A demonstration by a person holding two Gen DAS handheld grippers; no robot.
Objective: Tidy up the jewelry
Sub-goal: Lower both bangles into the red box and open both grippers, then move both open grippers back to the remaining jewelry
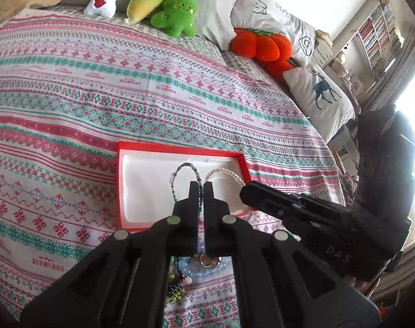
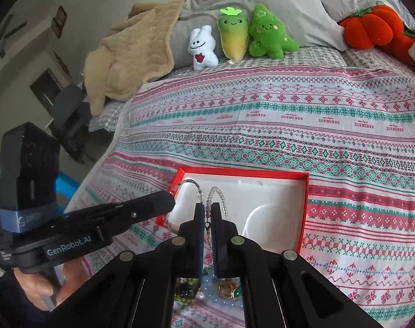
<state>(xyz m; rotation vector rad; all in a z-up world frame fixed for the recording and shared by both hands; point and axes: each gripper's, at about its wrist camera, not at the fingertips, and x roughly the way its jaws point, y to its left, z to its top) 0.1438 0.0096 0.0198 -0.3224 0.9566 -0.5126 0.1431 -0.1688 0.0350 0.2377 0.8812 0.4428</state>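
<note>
Left wrist view shows the left gripper pinching a green beaded bracelet over the red tray, while the right gripper clamps a clear beaded bracelet beside it.

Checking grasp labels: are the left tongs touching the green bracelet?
Touching. In the left wrist view the left tongs are nearly closed, with the green bracelet pinched in the narrow slit between the fingers, its loop rising above the tips.
</note>
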